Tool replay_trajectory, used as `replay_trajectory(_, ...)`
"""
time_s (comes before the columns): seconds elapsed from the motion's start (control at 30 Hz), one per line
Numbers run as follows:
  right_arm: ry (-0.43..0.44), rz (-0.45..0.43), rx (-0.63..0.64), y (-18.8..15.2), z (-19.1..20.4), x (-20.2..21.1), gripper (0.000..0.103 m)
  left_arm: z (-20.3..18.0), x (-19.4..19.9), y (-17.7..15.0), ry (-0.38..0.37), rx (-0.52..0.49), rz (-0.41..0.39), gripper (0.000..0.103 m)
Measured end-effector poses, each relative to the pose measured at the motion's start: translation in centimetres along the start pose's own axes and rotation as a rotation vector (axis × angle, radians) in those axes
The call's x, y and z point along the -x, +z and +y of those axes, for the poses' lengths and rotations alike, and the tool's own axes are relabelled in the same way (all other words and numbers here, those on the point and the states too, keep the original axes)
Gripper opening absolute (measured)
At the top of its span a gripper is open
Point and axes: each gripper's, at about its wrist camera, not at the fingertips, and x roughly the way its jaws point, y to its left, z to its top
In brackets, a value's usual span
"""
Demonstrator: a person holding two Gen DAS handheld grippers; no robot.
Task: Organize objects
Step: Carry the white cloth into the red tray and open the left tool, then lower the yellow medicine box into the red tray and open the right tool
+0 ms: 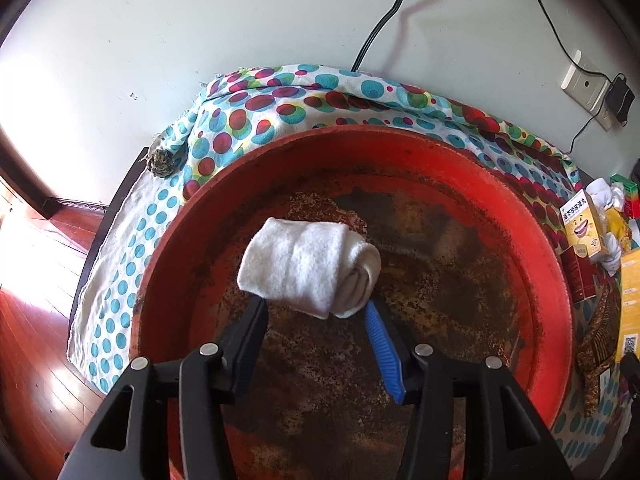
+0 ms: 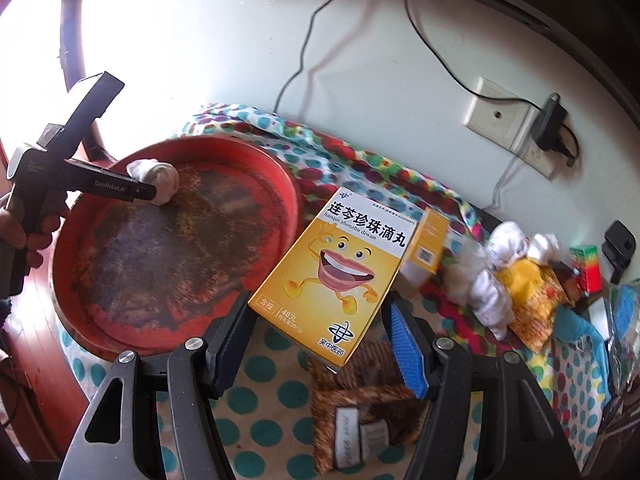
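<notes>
A: Where is the rolled white sock (image 1: 308, 266)?

B: In the left wrist view it lies on the worn floor of the red basin (image 1: 552, 264), just past the tips of the left gripper (image 1: 314, 306). The jaws stand apart; the sock's near edge sits at the fingertips, but the pads do not press it.

A: Does the right wrist view add anything?

B: It shows that gripper (image 2: 150, 194) from the side, a hand (image 2: 24, 232) around its handle, its tips at the sock (image 2: 158, 178) near the basin's (image 2: 288, 200) far rim. It also shows what the left camera barely catches: the right gripper (image 2: 318, 320) is clamped on the lower end of a yellow medicine box (image 2: 334, 272), held tilted, just right of the basin.

A: Beyond the box?

B: A 2nd yellow box (image 2: 430, 248) behind it, then to the right a heap of white socks (image 2: 490, 280) with a yellow packet (image 2: 532, 300) and a small red and green carton (image 2: 586, 268). Below the right gripper's jaws lies a brown patterned cloth (image 2: 360, 400) with 2 labels.

A: And the surface?

B: A polka-dot cloth (image 1: 280, 100) in teal, red and green covers the table, bunched at the far edge. In the left view a small woven knot (image 1: 160, 162) rests at its left corner. Behind is a white wall with a socket plate (image 2: 500, 114), a plugged-in adapter (image 2: 552, 122) and black cables (image 1: 384, 20). Red wooden floor (image 1: 32, 340) shows left of the left gripper.
</notes>
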Motion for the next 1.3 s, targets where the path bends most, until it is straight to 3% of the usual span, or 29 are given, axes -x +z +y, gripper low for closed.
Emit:
replay_trajectory(0.3,0.115,-0.03,0.085,5.0,5.0,-3.5,0.062,1.6,6.4,-3.1,-0.001,0.04,-0.086,0.055)
replay_trajectory(0.53,0.175,0.026,0.127,8.2,9.2,-8.9,0.062,2.4,9.6,-6.3,0.012,0.071,-0.113,0.056)
replay_trajectory(0.8,0.2,0.068,0.177,10.6,12.7,-13.3,0.062,3.9,10.3,-8.9,0.007,0.143,-0.099,0.056)
replay_trajectory(1.13,0.203,0.111,0.196,10.8,13.3,-15.9,0.062,4.1,9.7,-9.6,-0.003,0.188,-0.067,0.056)
replay_trajectory(1.27,0.202,0.116,0.194,10.7,13.2,-16.5,0.065,3.6,9.7,-9.5,-0.018,0.183,-0.061,0.056)
replay_trajectory(1.3,0.205,0.116,0.19,10.7,13.2,-16.4,0.07,3.4,9.6,-9.5,-0.018,0.181,-0.056,0.056)
